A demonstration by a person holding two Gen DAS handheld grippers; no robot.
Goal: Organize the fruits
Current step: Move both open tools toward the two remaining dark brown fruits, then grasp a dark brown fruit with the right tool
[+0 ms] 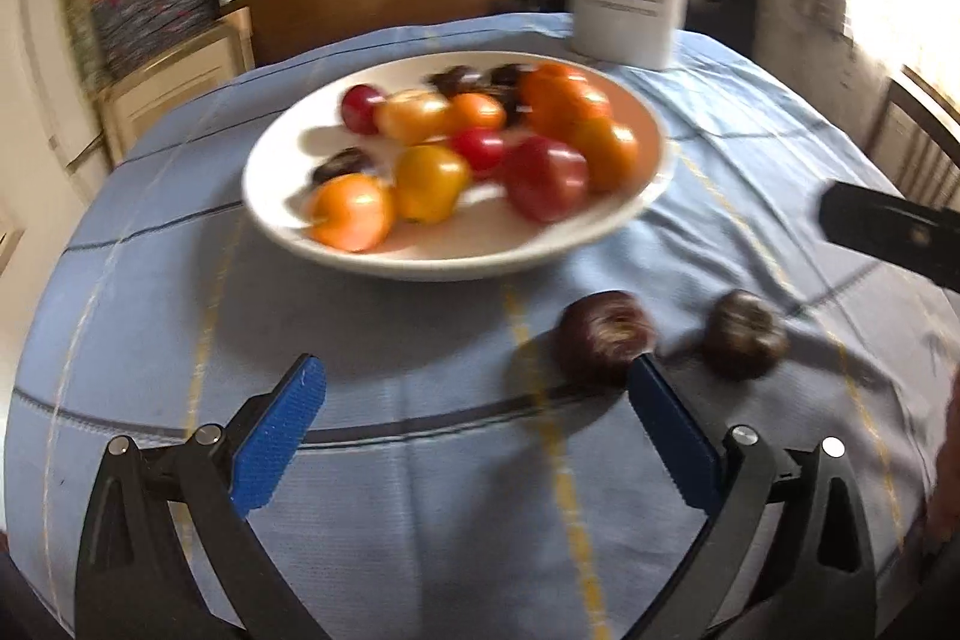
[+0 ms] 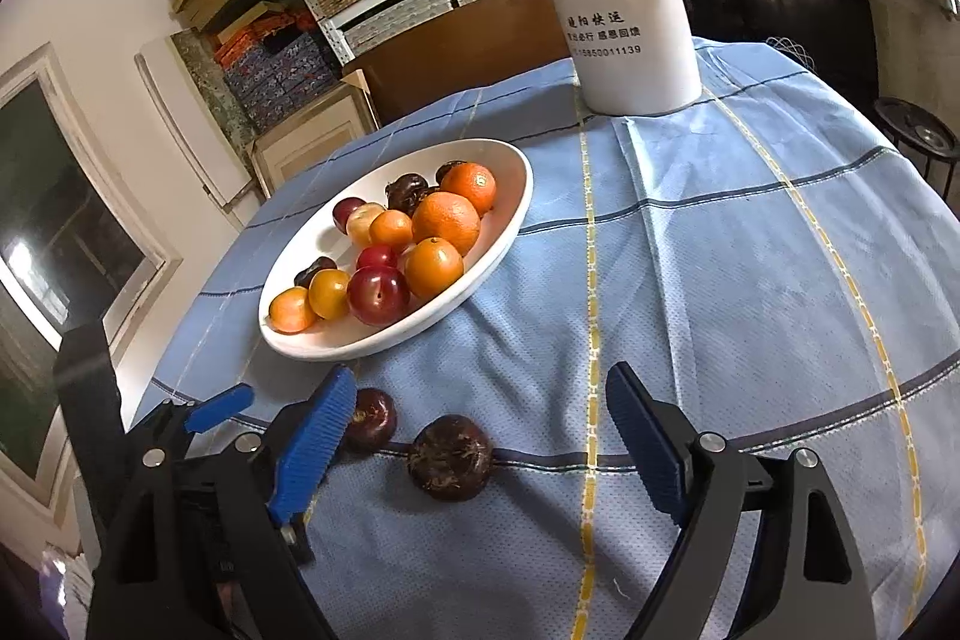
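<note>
White ceramic forms the shallow oval plate (image 2: 282, 334), which sits at about ten o'clock from the right gripper (image 2: 480, 430) and holds oranges, red plums and a few dark fruits.

**Layout, left to right (right wrist view)**
- The left gripper (image 2: 264, 412) enters at nine o'clock, jaws spread and holding nothing.
- The dark round fruit (image 2: 372, 418) lies on the blue checked tablecloth (image 2: 720, 280), just beside the right gripper's left pad.
- The dark ribbed fruit (image 2: 451, 457) lies near it, between the right gripper's spread jaws; no pad touches it.
- The white jug (image 2: 624, 10) stands at one o'clock, well apart.

**Orientation**
- The plate's long axis runs from eight o'clock to two o'clock.
- The ribbed fruit is a flattened round with no marked long axis. Its rough stem face appears to point toward the camera.

**Hazards (judgement)**
- Both loose fruits are round and may roll if a pad nudges one off-centre.
- The two grippers are close together; reaching for neighbouring fruits at once could make the fingers collide.
- The plate is crowded, so an added fruit could dislodge another over the low rim.
</note>
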